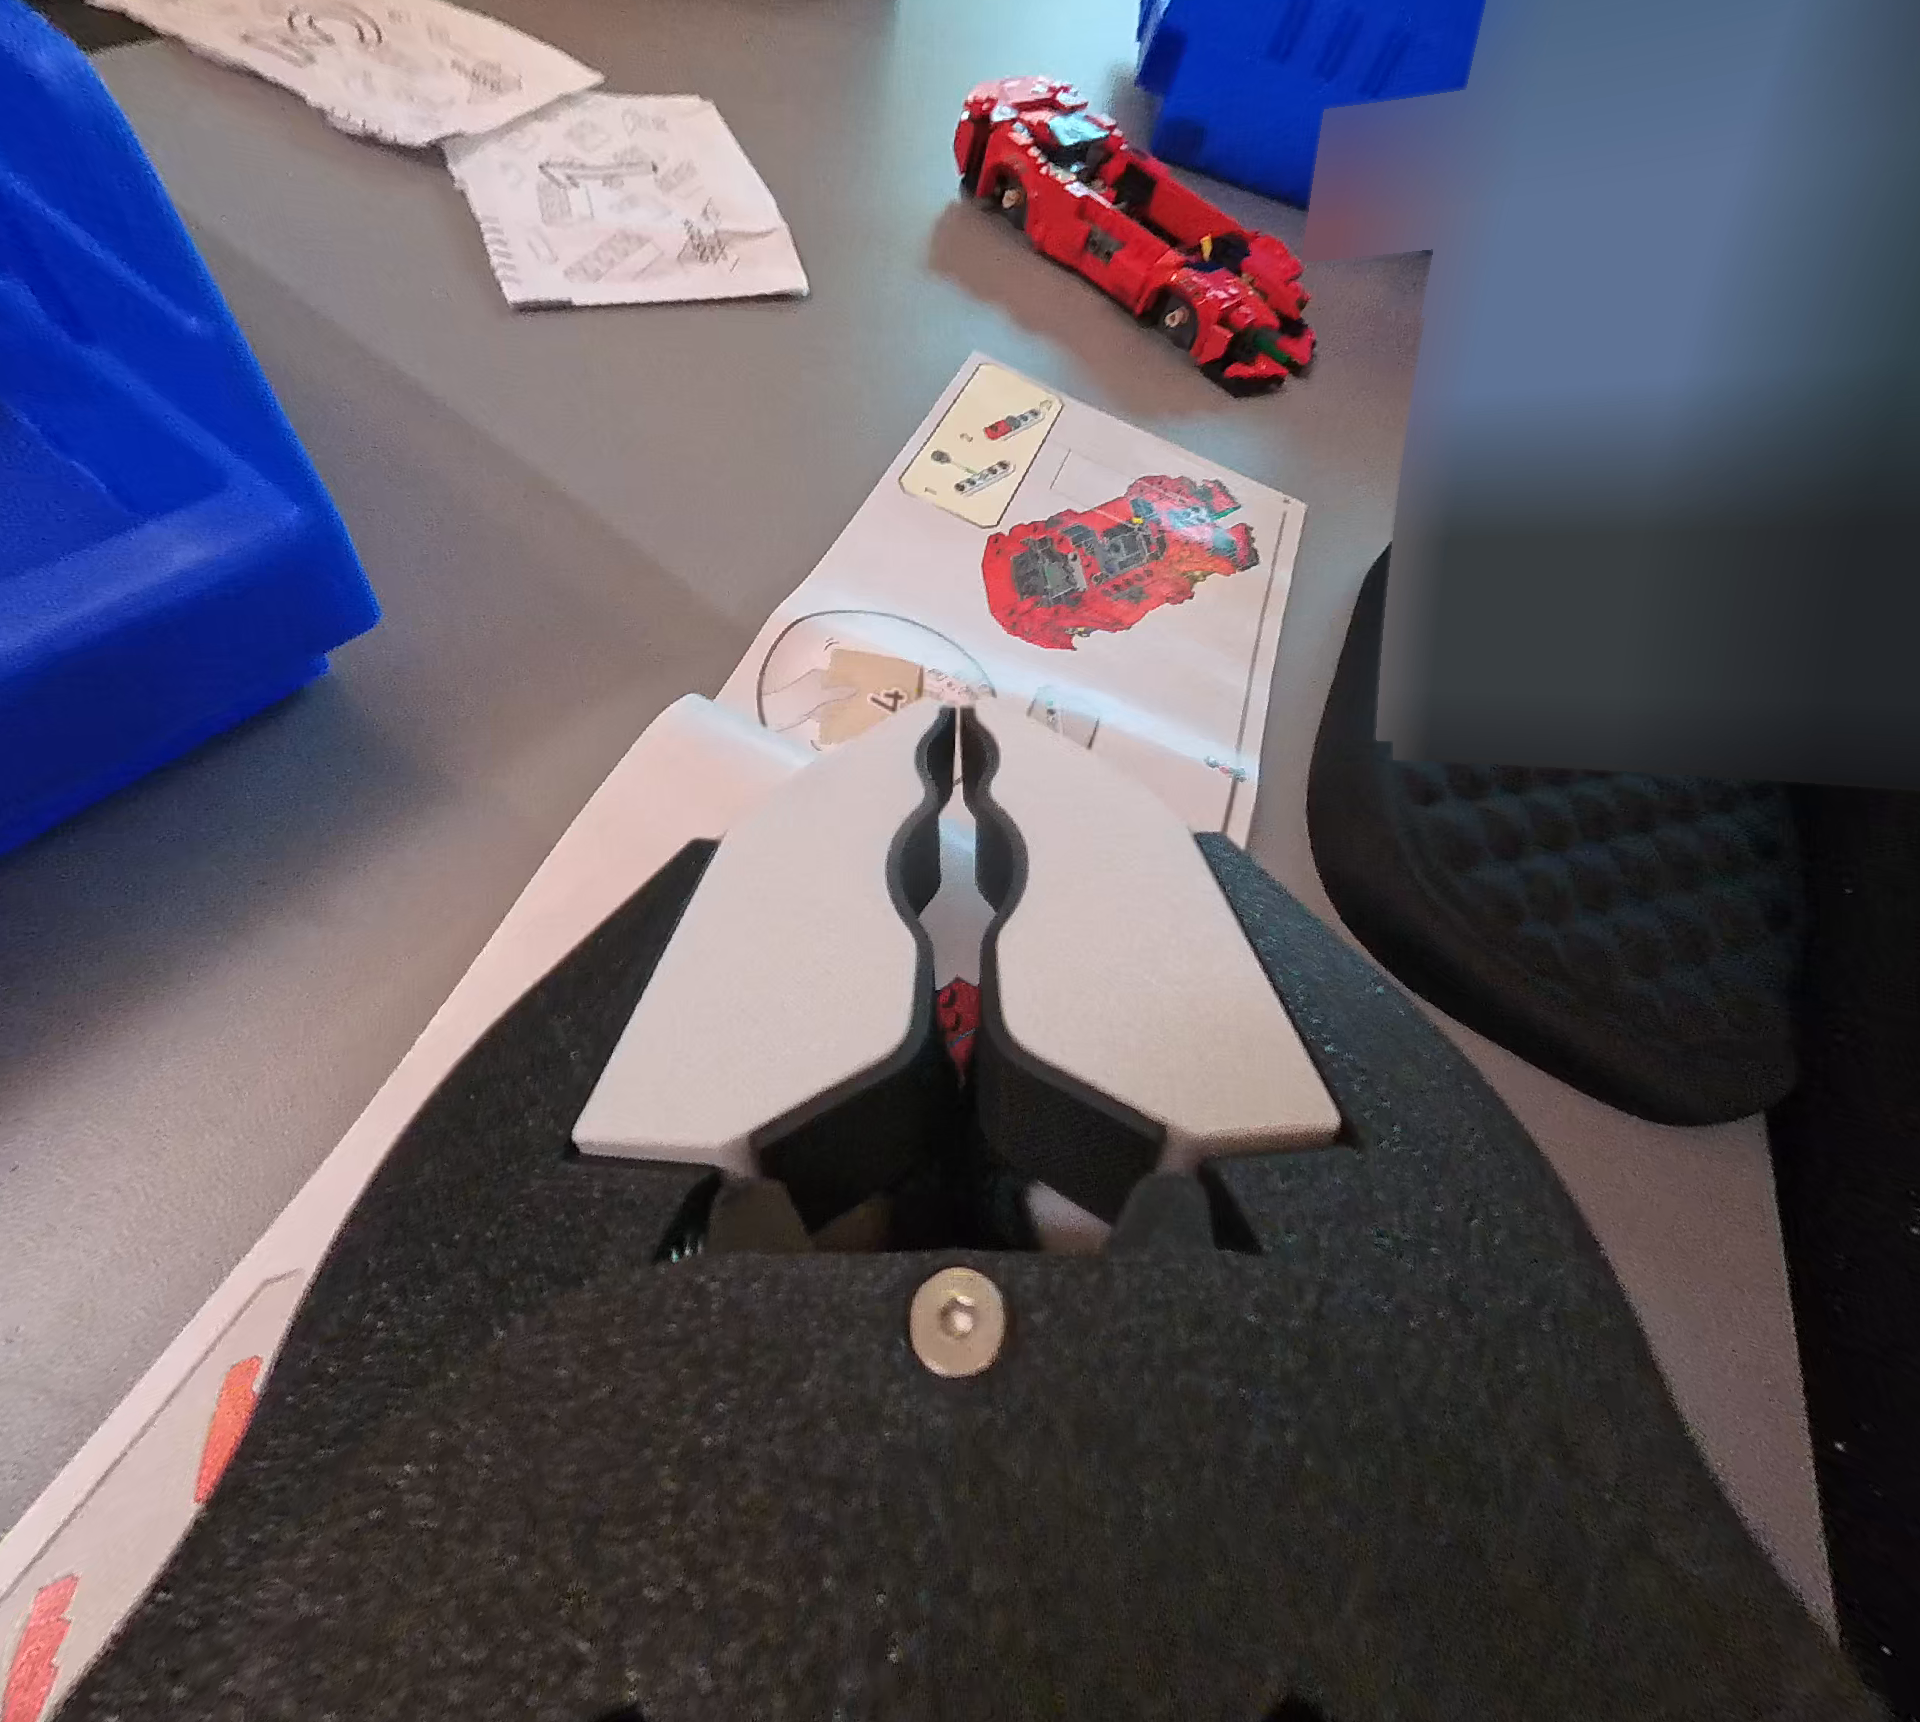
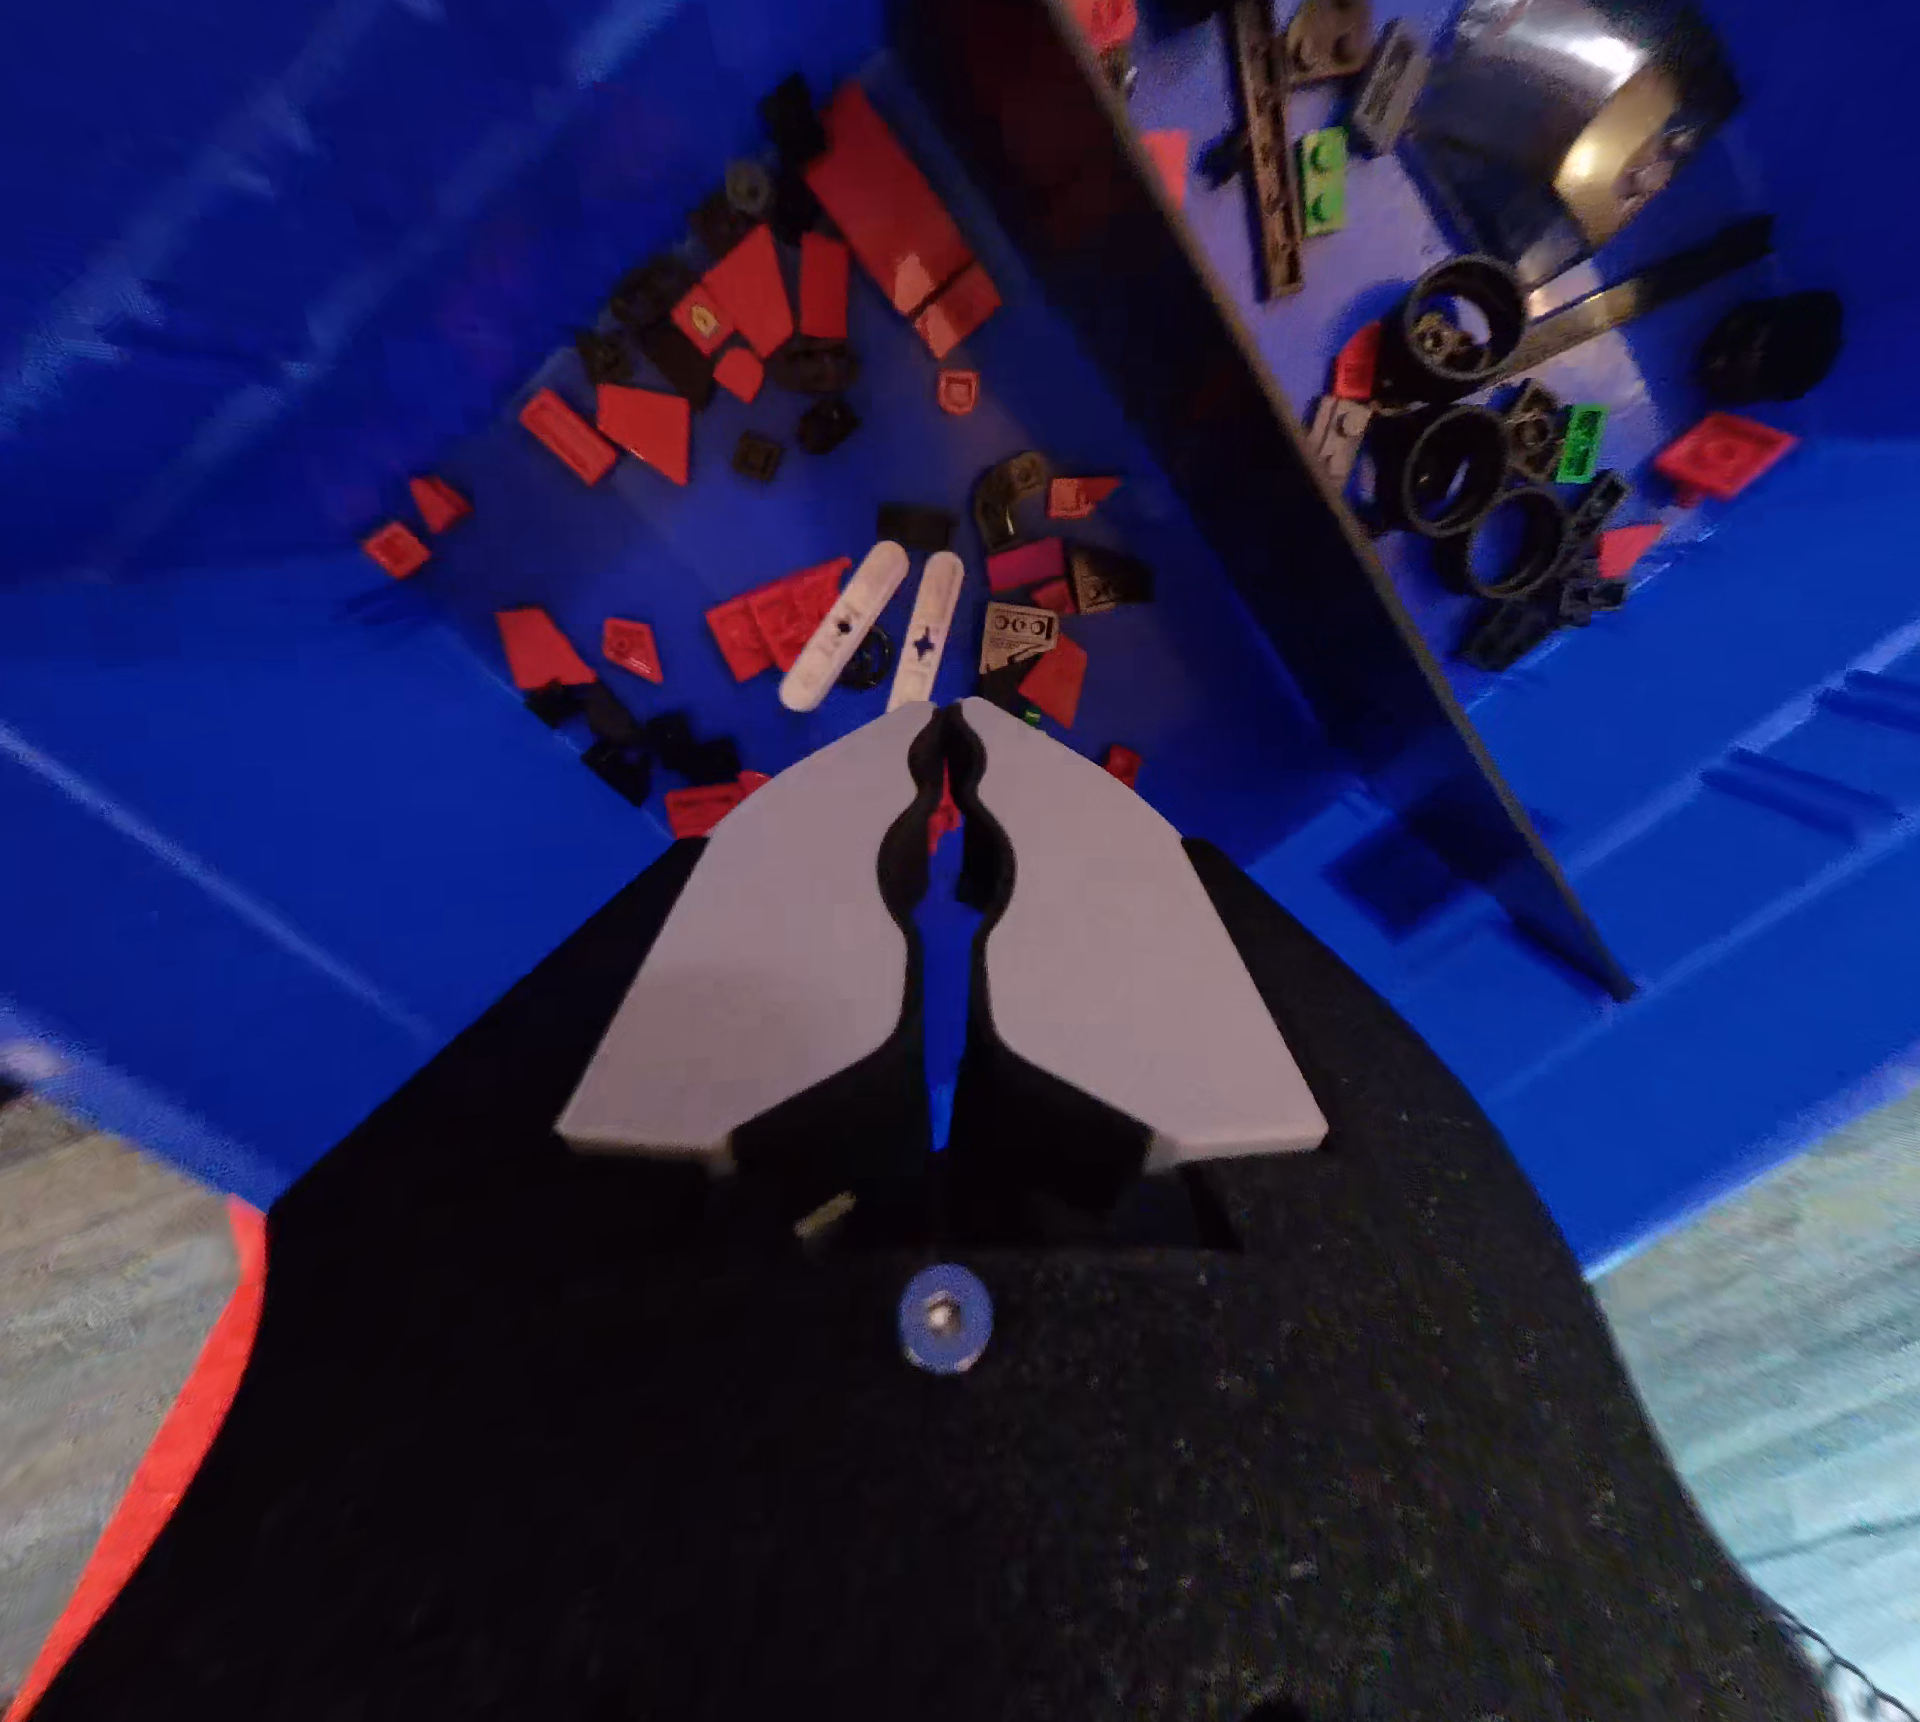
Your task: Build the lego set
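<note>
Lego car point(image 1: 1132, 233), partly built, sits on the tabletop point(image 1: 623, 446) beyond my pinched-together, empty left claw point(image 1: 956, 716). My right claw point(image 2: 948, 714), tips also together, hangs over loose pieces point(image 2: 790, 322) in a blue bin point(image 2: 312, 218); descending like this could scatter them.
</note>
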Demonstrator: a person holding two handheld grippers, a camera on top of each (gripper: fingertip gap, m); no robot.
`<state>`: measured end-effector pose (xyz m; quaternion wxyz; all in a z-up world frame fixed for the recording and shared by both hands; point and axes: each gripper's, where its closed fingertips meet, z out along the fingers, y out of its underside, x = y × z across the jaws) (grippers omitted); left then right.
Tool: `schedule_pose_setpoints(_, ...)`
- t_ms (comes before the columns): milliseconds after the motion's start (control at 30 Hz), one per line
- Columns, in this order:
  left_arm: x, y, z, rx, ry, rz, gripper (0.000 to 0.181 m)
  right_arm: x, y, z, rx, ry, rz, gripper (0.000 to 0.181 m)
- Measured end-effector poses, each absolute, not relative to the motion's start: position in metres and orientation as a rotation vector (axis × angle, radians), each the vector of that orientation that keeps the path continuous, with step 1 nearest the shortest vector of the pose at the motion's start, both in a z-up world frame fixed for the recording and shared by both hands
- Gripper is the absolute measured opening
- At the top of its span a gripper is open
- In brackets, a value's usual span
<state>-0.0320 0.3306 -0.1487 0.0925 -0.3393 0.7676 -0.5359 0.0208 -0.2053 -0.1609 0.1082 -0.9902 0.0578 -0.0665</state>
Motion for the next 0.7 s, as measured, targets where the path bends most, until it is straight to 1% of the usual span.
schedule_pose_setpoints(100,-0.037,0.329,-0.143,-0.936,2.266,-1.637,0.001,0.013,-0.203,-0.159,-2.92,0.252,-0.127,0.0)
schedule_pose_setpoints(167,-0.039,0.329,-0.138,-0.901,2.241,-1.663,0.001,0.006,-0.204,-0.167,-2.98,0.309,-0.067,0.02)
schedule_pose_setpoints(233,-0.041,0.329,-0.134,-0.873,2.213,-1.689,0.0,-0.001,-0.203,-0.176,-3.031,0.381,0.016,0.023)
schedule_pose_setpoints(367,-0.044,0.329,-0.129,-0.83,2.194,-1.725,0.001,-0.004,-0.206,-0.19,-3.129,0.403,0.011,0.019)
schedule_pose_setpoints(400,-0.045,0.329,-0.128,-0.82,2.195,-1.731,0.001,-0.004,-0.208,-0.194,-3.157,0.415,0.021,0.012)
schedule_pose_setpoints(433,-0.045,0.328,-0.128,-0.816,2.196,-1.735,0.001,-0.003,-0.212,-0.196,-3.196,0.417,-0.005,0.008)
schedule_pose_setpoints(500,-0.044,0.329,-0.129,-0.823,2.196,-1.722,0.001,-0.001,-0.214,-0.193,-3.217,0.409,-0.049,0.008)
schedule_pose_setpoints(600,-0.039,0.333,-0.131,-0.801,2.18,-1.597,0.003,0.012,-0.211,-0.162,-3.2,0.408,-0.32,0.008)
schedule_pose_setpoints(633,-0.036,0.334,-0.128,-0.784,2.154,-1.554,0.004,0.02,-0.201,-0.143,-3.154,0.349,-0.498,0.008)
schedule_pose_setpoints(700,-0.028,0.331,-0.114,-0.78,2.073,-1.536,0.011,0.037,-0.158,-0.089,-2.906,0.136,-0.959,0.008)
